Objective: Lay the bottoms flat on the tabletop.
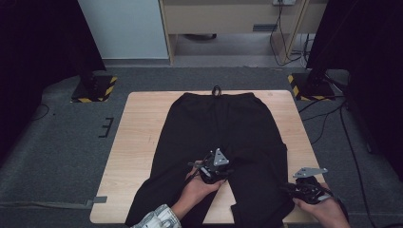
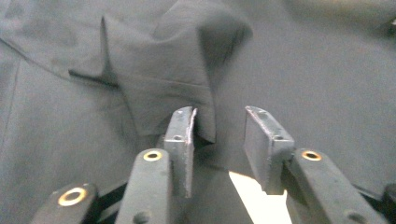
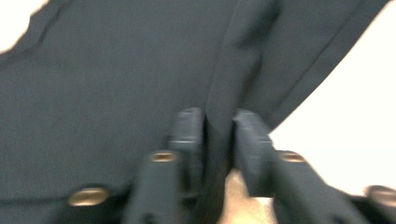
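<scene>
Both jaws stood parted: the left hand-held gripper (image 1: 213, 170) at the trousers' (image 1: 218, 123) crotch fold, the right hand-held gripper (image 1: 304, 189) straddling the lower-right hem. Each should bite fully before lifting.

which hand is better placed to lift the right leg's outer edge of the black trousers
Right. Its tongs sit at that edge of the black trousers, a fold standing between the jaws. The left tongs are at the inner legs, near the crotch.
</scene>
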A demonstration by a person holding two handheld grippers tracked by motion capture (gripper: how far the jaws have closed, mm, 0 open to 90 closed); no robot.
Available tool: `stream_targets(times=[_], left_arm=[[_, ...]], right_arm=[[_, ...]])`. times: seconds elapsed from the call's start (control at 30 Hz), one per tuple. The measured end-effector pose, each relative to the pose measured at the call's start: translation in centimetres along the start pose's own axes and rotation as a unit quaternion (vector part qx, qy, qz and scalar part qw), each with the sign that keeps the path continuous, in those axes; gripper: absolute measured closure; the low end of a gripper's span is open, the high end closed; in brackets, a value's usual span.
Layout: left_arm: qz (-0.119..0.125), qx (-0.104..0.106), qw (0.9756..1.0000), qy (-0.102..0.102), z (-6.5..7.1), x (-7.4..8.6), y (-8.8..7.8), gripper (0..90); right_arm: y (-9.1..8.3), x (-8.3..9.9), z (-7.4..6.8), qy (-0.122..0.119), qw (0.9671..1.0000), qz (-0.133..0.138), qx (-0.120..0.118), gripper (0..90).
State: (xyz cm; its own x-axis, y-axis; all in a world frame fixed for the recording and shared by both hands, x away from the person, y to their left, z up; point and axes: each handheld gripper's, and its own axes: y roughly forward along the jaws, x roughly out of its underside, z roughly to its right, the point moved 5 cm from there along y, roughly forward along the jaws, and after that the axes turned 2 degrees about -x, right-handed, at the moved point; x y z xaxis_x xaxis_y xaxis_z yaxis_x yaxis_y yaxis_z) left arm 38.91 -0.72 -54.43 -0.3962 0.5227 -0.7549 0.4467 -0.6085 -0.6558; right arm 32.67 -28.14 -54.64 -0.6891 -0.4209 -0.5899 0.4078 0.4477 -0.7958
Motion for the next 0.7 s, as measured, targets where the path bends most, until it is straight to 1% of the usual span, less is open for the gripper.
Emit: stream_targets(times=[0.03, 0.07, 0.1, 0.13, 0.17, 0.2, 0.23, 0.27, 0.3, 0.33, 0.37, 0.4, 0.43, 0.47, 0.5, 0.53, 0.57, 0.6, 0.63, 0.67, 0.7], left_arm=[[0.002, -0.002, 1.0, -0.001, -0.1, 0.0, 0.1, 61.9], [0.002, -0.003, 1.0, -0.002, -0.3, 0.0, 0.2, 62.1], [0.0, 0.0, 1.0, -0.004, -0.4, 0.1, 0.3, 63.0], [-0.001, 0.003, 0.9999, -0.01, -0.5, 0.2, 0.4, 64.6], [-0.004, 0.002, 0.9999, -0.009, -0.6, 0.2, 0.5, 65.7], [-0.006, 0.002, 0.9999, -0.009, -0.7, 0.3, 0.6, 67.7], [-0.007, 0.007, 0.9999, -0.009, -0.7, 0.4, 0.7, 71.0], [-0.009, 0.011, 0.9999, -0.009, -0.6, 0.4, 0.8, 73.1], [-0.01, 0.01, 0.9999, -0.009, -0.6, 0.5, 0.8, 73.2], [-0.011, 0.013, 0.9998, -0.009, -0.5, 0.5, 0.8, 73.5], [-0.011, 0.016, 0.9998, -0.01, -0.5, 0.5, 0.8, 73.5], [-0.01, 0.018, 0.9997, -0.012, -0.4, 0.5, 0.7, 73.3], [-0.008, 0.021, 0.9996, -0.015, -0.4, 0.4, 0.5, 72.9], [-0.006, 0.027, 0.9994, -0.02, -0.3, 0.3, 0.3, 72.6], [-0.002, 0.033, 0.9992, -0.024, -0.2, 0.2, 0.1, 72.5], [-0.002, 0.039, 0.999, -0.023, -0.1, 0.0, -0.1, 72.4], [-0.002, 0.043, 0.9988, -0.023, 0.1, -0.1, -0.1, 72.5], [-0.001, 0.046, 0.9987, -0.022, 0.3, -0.2, -0.2, 72.5], [0.001, 0.049, 0.9985, -0.023, 0.5, -0.3, -0.2, 72.3], [0.0, 0.051, 0.9985, -0.02, 0.6, -0.3, -0.2, 71.9], [0.002, 0.05, 0.9986, -0.019, 0.6, -0.4, -0.2, 71.1]], right_arm=[[0.0, -0.2, -0.1, 0.009, 0.9999, 0.011, 0.0, 55.1], [0.2, -0.4, -0.2, 0.006, 0.9999, 0.014, 0.004, 50.1], [0.6, -0.8, -0.5, 0.005, 0.9997, 0.022, 0.008, 47.8], [0.9, -1.0, -0.7, 0.003, 0.9997, 0.022, 0.007, 44.6], [1.4, -1.3, -0.8, 0.001, 0.9997, 0.022, 0.009, 41.5], [2.0, -1.5, -0.8, -0.001, 0.9997, 0.018, 0.018, 40.8], [2.3, -1.6, -0.8, -0.005, 0.9996, 0.013, 0.024, 41.2], [2.6, -1.8, -0.8, -0.007, 0.9995, 0.011, 0.028, 44.2], [2.8, -1.9, -0.9, -0.017, 0.9994, 0.015, 0.026, 50.1], [2.8, -2.0, -1.0, -0.019, 0.9995, 0.015, 0.022, 55.7], [2.9, -2.0, -1.2, -0.024, 0.9995, 0.018, 0.013, 65.5], [2.9, -2.0, -1.4, -0.025, 0.9995, 0.017, 0.004, 72.6], [2.8, -1.9, -1.6, -0.021, 0.9997, 0.011, -0.009, 82.3], [2.6, -1.8, -1.7, -0.019, 0.9996, 0.003, -0.022, 85.9], [2.4, -1.7, -1.7, -0.022, 0.9994, -0.005, -0.026, 87.4], [2.1, -1.5, -1.6, -0.025, 0.9992, -0.016, -0.027, 87.9], [1.7, -1.3, -1.2, -0.028, 0.9989, -0.029, -0.023, 87.9], [1.4, -1.2, -0.8, -0.028, 0.9989, -0.032, -0.02, 87.9], [1.0, -1.1, -0.2, -0.033, 0.9986, -0.038, -0.013, 87.8], [0.7, -1.2, 0.4, -0.034, 0.9985, -0.041, -0.008, 87.0], [0.5, -1.3, 0.7, -0.034, 0.9985, -0.043, -0.003, 84.6]])
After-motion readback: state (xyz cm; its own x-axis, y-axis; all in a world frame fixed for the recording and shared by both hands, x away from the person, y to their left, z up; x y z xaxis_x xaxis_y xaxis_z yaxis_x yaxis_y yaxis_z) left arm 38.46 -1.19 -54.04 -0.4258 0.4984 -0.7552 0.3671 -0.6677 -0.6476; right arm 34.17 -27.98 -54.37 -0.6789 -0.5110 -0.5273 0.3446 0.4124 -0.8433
